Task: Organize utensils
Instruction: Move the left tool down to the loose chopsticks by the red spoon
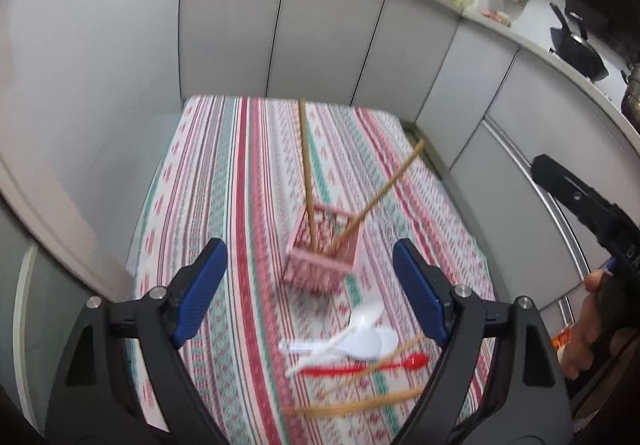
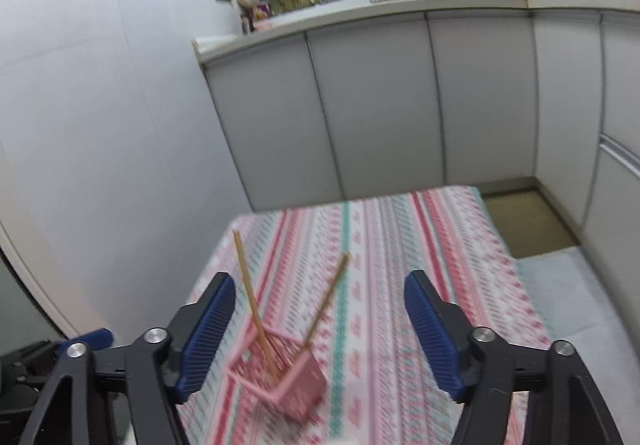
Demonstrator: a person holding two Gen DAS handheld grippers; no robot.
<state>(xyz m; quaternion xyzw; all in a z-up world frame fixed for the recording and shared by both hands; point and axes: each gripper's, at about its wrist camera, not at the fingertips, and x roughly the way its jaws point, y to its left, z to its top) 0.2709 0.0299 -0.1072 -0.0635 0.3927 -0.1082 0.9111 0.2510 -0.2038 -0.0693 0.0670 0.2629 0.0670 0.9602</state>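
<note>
A striped cloth covers the table [image 1: 224, 205], ringed by grey cabinets [image 1: 320, 33]. The pink basket [image 1: 322, 257] sits mid-table holding two chopsticks [image 1: 306, 169]; spoons [image 1: 356, 341] lie at its 6 o'clock. The left claw [image 1: 310, 297] and right claw [image 2: 320, 333] gape wide, empty.

Left tool [image 1: 310, 295] held above the desk [image 1: 224, 205] draped in a pink, red and teal striped cloth, blue ribbed pads spread wide with nothing between. Ahead, a small pink slatted plastic basket [image 1: 322, 259] standing on the cloth, two long wooden chopsticks [image 1: 306, 169] leaning out of it. Nearer, loose on the cloth: white plastic spoons [image 1: 360, 341], a red plastic spoon [image 1: 360, 367], more wooden chopsticks [image 1: 356, 407]. At right edge, the other black tool [image 1: 580, 201], well apart.
</note>
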